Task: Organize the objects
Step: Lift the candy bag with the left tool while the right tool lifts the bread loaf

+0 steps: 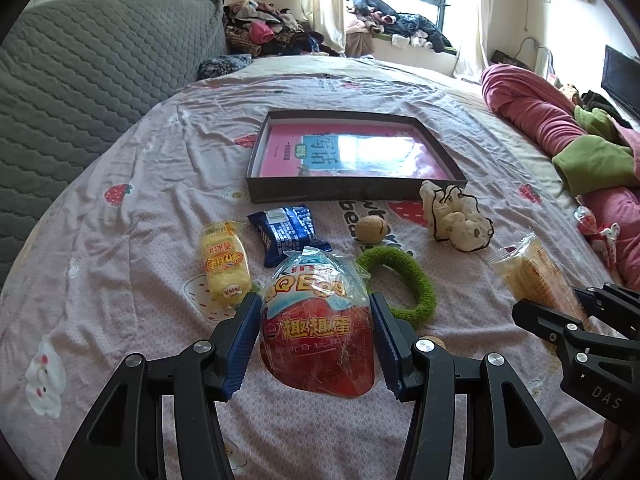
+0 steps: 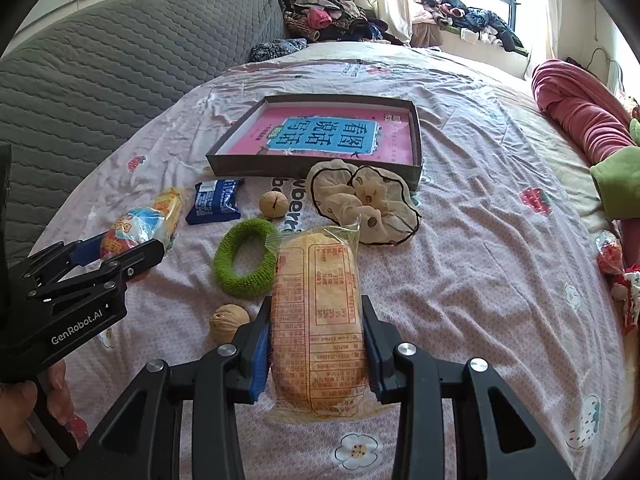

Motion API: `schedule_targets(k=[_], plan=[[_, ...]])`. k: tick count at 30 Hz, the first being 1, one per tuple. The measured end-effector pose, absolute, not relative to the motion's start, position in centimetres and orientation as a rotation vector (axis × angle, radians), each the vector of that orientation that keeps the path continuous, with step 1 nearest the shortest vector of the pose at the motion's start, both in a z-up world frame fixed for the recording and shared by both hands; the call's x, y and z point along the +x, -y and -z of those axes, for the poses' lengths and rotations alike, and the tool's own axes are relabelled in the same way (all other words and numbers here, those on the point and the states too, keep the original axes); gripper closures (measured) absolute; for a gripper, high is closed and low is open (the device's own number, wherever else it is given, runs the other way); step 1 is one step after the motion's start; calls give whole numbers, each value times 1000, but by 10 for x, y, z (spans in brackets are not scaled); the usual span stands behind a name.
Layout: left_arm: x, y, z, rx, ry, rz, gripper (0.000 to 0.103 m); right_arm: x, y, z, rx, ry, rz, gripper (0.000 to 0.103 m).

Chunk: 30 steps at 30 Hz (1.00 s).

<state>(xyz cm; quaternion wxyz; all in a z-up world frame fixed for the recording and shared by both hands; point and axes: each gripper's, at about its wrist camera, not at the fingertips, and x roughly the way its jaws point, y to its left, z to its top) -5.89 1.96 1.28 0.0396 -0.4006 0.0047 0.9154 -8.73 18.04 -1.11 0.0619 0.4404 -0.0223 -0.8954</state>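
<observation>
While both hands carry a snack clear of the bedsheet, the scene runs near to far toward the shallow dark cardboard tray:

Left gripper (image 1: 316,344): its blue ribbed pads pinch the red egg-shaped toy snack in crinkly clear wrap (image 1: 318,336) across its widest part, on the near side of the tray.

Egg snack handling: probably light, with a hard shell under slippery film; a hold across the belly looks safest, since the loose wrap at the tip would slide.

Right gripper (image 2: 316,356): its pads squeeze the long pale-orange cake in a printed clear wrapper (image 2: 318,320) at its lower half, also near of the tray.

Cake handling: likely soft, light and easily crushed; a gentle hold on the body, not the sealed ends.

Green fuzzy ring-shaped hair tie (image 2: 246,258): lying between the held cake and the tray; limp, easy to hook by the rim.

Two tan round walnuts: one (image 2: 229,322) well near of the tray, one (image 2: 273,206) just before it; hard, inclined to roll.

Blue foil snack packet (image 2: 218,200): flat, just in front of the tray.

Cream ruffled black-edged scrunchie (image 2: 366,204): touching the tray's near wall.

Shallow dark cardboard tray (image 2: 316,170): holding a pink book (image 2: 320,136), the likely destination.
</observation>
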Motion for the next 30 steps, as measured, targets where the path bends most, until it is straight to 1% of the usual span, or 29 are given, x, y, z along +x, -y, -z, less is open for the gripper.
schedule_targets(k=[15, 30], plan=[[-50, -23, -30, -1203, -35, -2818, 47, -78, -180, -9, 1285, 85, 2738, 64], [-60, -23, -44, -1183, -32, -2836, 47, -87, -181, -32, 1222, 104, 2759, 64]])
